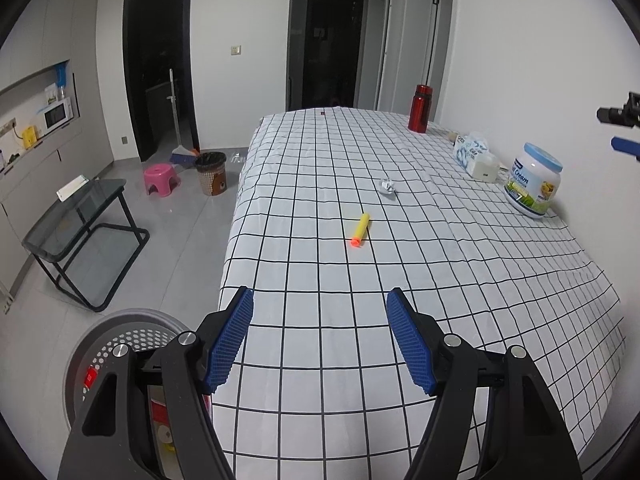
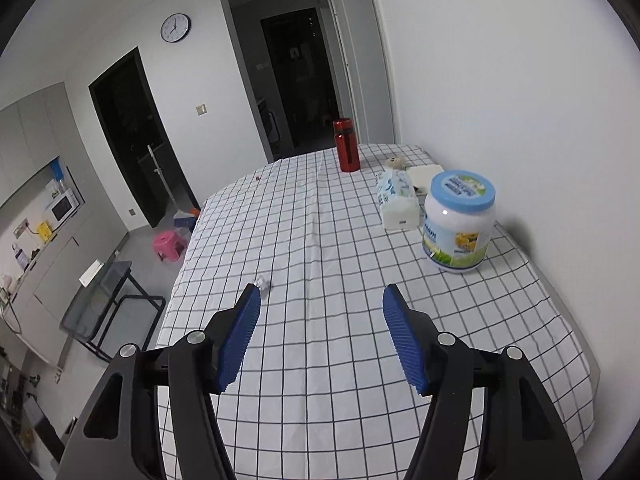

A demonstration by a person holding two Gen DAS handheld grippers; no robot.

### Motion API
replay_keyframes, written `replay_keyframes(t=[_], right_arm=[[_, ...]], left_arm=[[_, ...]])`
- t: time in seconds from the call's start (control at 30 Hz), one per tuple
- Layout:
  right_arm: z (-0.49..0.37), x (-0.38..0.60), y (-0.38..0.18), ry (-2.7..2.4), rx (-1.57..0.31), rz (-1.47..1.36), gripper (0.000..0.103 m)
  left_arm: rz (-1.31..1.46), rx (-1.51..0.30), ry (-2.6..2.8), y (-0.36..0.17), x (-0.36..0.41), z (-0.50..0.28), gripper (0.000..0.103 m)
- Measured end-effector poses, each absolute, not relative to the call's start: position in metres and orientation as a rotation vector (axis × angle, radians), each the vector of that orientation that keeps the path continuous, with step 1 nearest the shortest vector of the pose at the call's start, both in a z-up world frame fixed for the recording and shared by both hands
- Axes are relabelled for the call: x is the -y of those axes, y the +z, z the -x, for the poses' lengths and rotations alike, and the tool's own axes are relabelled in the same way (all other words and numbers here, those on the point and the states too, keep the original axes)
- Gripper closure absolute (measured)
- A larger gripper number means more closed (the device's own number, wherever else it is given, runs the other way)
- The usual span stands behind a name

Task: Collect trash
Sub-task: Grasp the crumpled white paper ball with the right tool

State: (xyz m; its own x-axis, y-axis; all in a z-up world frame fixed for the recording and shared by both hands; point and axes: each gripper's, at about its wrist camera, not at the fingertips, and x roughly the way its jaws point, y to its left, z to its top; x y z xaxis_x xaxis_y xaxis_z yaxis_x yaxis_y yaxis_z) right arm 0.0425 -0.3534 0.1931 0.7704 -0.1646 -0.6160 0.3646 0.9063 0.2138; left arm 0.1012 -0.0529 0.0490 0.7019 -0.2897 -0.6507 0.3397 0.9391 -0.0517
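Note:
A yellow foam dart with an orange tip [image 1: 359,229] lies mid-table on the checked cloth [image 1: 360,352]. A crumpled white paper ball [image 1: 387,186] lies beyond it; it also shows in the right wrist view [image 2: 262,281], just past the left fingertip. My left gripper [image 1: 320,300] is open and empty above the table's near edge, well short of the dart. My right gripper [image 2: 320,296] is open and empty above the cloth [image 2: 320,360]; part of it shows at the right edge of the left wrist view [image 1: 622,128]. A grey perforated bin [image 1: 120,356] holding trash stands below the table's near left corner.
A red bottle [image 1: 420,108], a tissue pack [image 1: 476,154] and a blue-lidded jar [image 1: 534,184] stand along the wall side. On the floor to the left are a glass side table [image 1: 80,224], a pink stool [image 1: 160,178] and a wicker bin [image 1: 211,173].

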Motion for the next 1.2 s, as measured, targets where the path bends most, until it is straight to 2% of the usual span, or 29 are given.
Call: replay_keyframes(t=[0.23,0.57,1.0,1.2], right_arm=[[-0.052,0.368,0.205,-0.326,-0.631,-0.334,0.042],[-0.086,0.365,0.155,-0.258,-0.700,-0.317,0.042],[-0.172,0.339,0.108,-0.098,-0.774,-0.228,0.042],[-0.223,0.327,0.062,-0.045,-0.828,-0.189,0.042]], left_arm=[[-0.068,-0.713,-0.350,0.053,0.056,-0.114,0.035],[-0.086,-0.725,-0.334,0.055,0.072,-0.136,0.035],[-0.071,-0.698,-0.285,0.089,0.109,-0.217,0.035],[-0.102,-0.724,-0.265,0.059,0.133,-0.253,0.031]])
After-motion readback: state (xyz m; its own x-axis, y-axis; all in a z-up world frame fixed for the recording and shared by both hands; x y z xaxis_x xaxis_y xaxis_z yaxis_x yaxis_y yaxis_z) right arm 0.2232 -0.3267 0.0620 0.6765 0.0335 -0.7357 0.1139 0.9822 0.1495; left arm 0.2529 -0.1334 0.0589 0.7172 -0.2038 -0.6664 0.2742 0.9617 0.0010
